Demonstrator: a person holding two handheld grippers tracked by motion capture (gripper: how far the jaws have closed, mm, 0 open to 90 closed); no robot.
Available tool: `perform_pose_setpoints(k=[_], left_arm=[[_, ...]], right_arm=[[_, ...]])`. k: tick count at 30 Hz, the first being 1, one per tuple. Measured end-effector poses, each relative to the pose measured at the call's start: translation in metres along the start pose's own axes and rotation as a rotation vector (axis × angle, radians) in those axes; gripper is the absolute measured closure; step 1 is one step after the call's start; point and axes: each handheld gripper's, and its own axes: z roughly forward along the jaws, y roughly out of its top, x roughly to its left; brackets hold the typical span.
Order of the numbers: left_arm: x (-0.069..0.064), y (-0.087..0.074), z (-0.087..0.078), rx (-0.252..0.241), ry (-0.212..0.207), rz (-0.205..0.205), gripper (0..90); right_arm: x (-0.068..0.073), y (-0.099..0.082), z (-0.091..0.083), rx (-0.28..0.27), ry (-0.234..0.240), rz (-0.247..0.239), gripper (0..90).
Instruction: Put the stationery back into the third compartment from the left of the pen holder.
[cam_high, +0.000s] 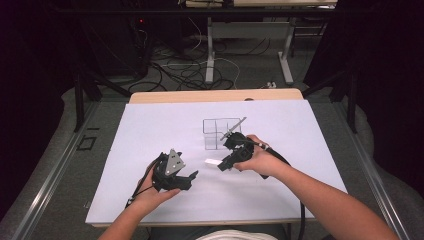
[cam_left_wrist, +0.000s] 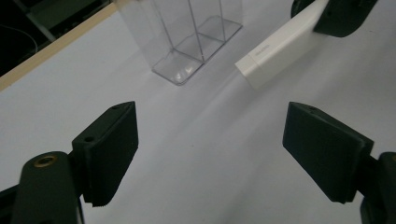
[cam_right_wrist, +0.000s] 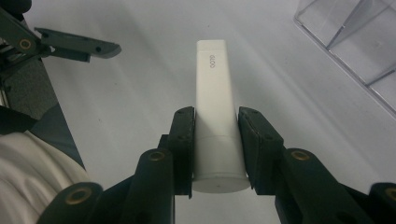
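Right gripper (cam_right_wrist: 215, 135) clamped on a white tube (cam_right_wrist: 215, 107) above the table (cam_high: 150, 130).
It points it toward the left gripper (cam_left_wrist: 210, 154), gaping and empty; a clear organiser (cam_left_wrist: 187, 37) stands nearby.

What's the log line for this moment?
right gripper: shut on white tube, held over sheet | left gripper: open, empty | clear organizer: upright beyond tube

White, black and clear on a pale sheet
The tube (cam_right_wrist: 215, 116) is white with grey lettering; the gripper pads (cam_left_wrist: 112, 149) are black; the compartment box (cam_left_wrist: 187, 37) is clear; the table edge (cam_high: 215, 96) is light wood.
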Motion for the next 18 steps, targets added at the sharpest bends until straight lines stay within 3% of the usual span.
perform_pose_setpoints(k=[4,5,6,14,15,18], left_arm=[[-0.008,0.006,0.004,0.008,-0.025,0.039,24.4],[-0.01,0.008,0.005,0.006,-0.026,0.051,25.2],[-0.011,0.01,0.006,0.012,-0.034,0.066,25.6],[-0.025,0.023,0.013,0.001,-0.043,0.259,30.2],[-0.027,0.024,0.014,0.004,-0.043,0.282,31.0],[-0.034,0.025,0.018,-0.003,-0.053,0.308,33.6]], right_arm=[[-0.002,-0.001,-0.003,0.008,0.01,0.015,66.8],[-0.003,-0.003,0.0,-0.04,0.014,0.018,66.9],[-0.003,-0.002,-0.004,0.007,0.019,0.03,66.9],[-0.006,-0.003,-0.009,0.008,0.022,0.058,66.9],[-0.006,-0.004,-0.007,-0.026,0.026,0.063,66.9],[-0.006,-0.003,-0.008,0.017,0.033,0.059,66.9]])
